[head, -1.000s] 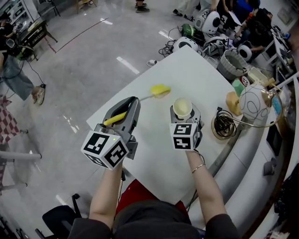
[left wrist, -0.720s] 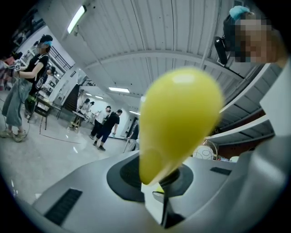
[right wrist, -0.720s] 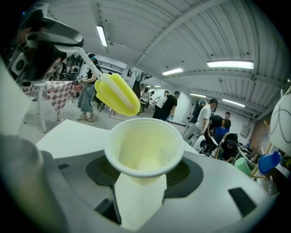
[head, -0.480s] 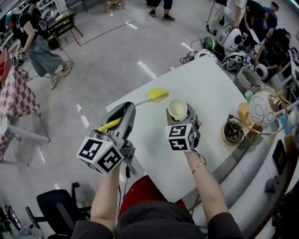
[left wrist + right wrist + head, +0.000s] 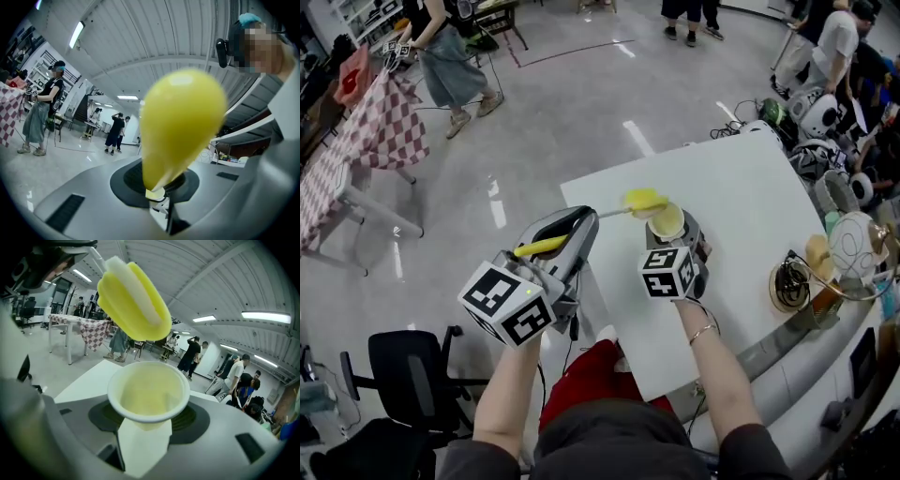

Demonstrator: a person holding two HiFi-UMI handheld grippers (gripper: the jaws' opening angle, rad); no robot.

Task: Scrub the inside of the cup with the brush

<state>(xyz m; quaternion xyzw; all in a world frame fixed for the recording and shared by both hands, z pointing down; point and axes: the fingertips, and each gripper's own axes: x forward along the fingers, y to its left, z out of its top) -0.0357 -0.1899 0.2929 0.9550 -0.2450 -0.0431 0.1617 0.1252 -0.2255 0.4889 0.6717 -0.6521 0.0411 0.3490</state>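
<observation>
My left gripper (image 5: 574, 225) is shut on a brush by its yellow handle (image 5: 538, 247); a thin white stem leads to the yellow sponge head (image 5: 644, 200). In the left gripper view the handle's rounded end (image 5: 183, 122) fills the middle, clamped at its base between the jaws (image 5: 159, 199). My right gripper (image 5: 671, 234) is shut on a pale yellow cup (image 5: 667, 221), held upright above the white table (image 5: 741, 187). In the right gripper view the sponge head (image 5: 133, 298) hangs just above the cup's (image 5: 149, 392) far-left rim, outside the cup. The right gripper (image 5: 144, 439) pinches the cup's lower wall.
A coil of black cable (image 5: 789, 281) and a wire-globe lamp (image 5: 855, 246) stand at the table's right edge. A black chair (image 5: 403, 375) is on the floor at lower left, and a checkered table (image 5: 366, 141) at far left. People stand at the back.
The brush head has swung right and now sits at the cup's rim; a second ago it was well to the cup's left. Both grippers keep their hold.
</observation>
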